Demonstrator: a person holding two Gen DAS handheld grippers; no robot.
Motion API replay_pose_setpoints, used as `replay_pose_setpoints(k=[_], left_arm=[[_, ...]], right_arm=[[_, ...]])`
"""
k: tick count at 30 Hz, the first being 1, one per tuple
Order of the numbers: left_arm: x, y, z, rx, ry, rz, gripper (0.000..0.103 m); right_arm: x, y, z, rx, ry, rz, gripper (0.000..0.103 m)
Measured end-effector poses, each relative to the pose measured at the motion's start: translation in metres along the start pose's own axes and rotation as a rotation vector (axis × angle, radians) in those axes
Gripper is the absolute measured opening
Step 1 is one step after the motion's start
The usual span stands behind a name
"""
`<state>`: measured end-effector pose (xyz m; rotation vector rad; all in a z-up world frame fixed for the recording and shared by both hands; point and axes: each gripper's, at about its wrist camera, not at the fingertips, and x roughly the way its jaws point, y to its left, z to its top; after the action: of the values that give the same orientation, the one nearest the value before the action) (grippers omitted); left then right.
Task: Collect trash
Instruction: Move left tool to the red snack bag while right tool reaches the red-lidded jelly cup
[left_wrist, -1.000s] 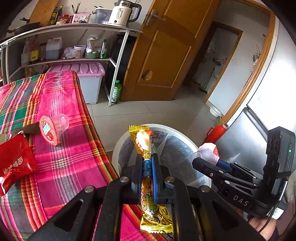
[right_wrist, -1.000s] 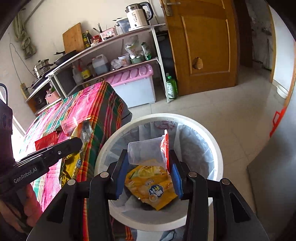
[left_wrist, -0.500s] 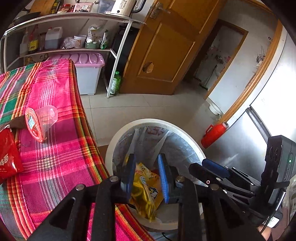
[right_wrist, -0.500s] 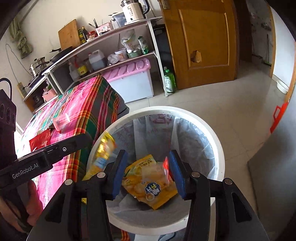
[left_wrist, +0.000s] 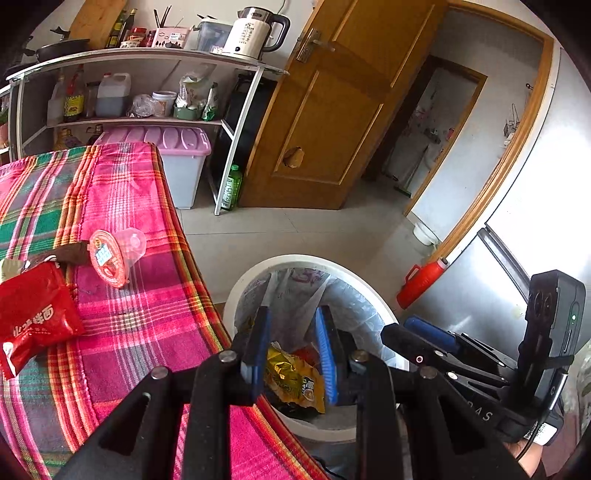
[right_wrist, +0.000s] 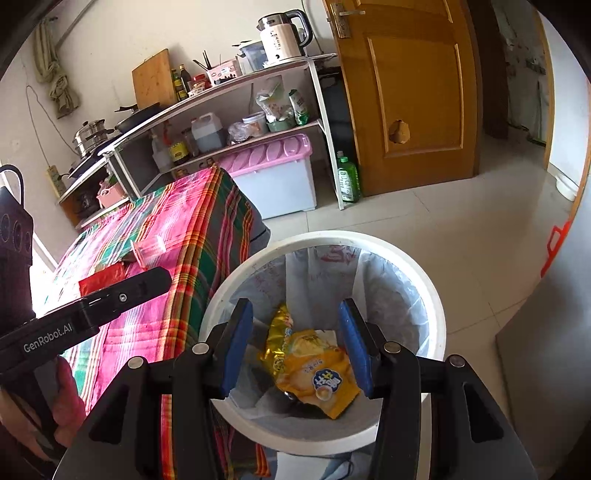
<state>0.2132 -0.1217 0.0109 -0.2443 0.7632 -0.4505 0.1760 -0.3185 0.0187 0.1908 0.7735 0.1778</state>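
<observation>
My left gripper (left_wrist: 293, 321) is open above the white lined bin (left_wrist: 236, 295), and no trash sits between its blue pads. My right gripper (right_wrist: 295, 314) is also open over the same bin (right_wrist: 436, 295), empty. Down inside lie a yellow snack bag (right_wrist: 317, 373) and a gold wrapper (right_wrist: 277, 332). On the plaid tablecloth to the left lie a clear cup with a red lid (left_wrist: 114, 254), a red packet (left_wrist: 33, 314) and a brown wrapper (left_wrist: 70, 254).
The table edge (left_wrist: 192, 280) runs close beside the bin. Behind it stand a metal shelf rack (left_wrist: 236, 122) with a kettle, a pink-lidded storage box (left_wrist: 177, 162) and a green bottle (left_wrist: 231, 188). A wooden door (left_wrist: 332, 110) and a red container (left_wrist: 421, 284) lie beyond.
The left jaws opened and the gold wrapper fell from them into the bin. The right jaws widened, and the clear packet that was between them is gone.
</observation>
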Motion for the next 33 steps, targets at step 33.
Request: replay_pose_setpoints(k=[33], left_arm=[[-0.116, 0.089, -0.04, -0.096, -0.174, 0.216, 0.035]], right_arm=[[-0.013, 0.108, -0.013, -0.174, -0.01, 0.175, 0.049]])
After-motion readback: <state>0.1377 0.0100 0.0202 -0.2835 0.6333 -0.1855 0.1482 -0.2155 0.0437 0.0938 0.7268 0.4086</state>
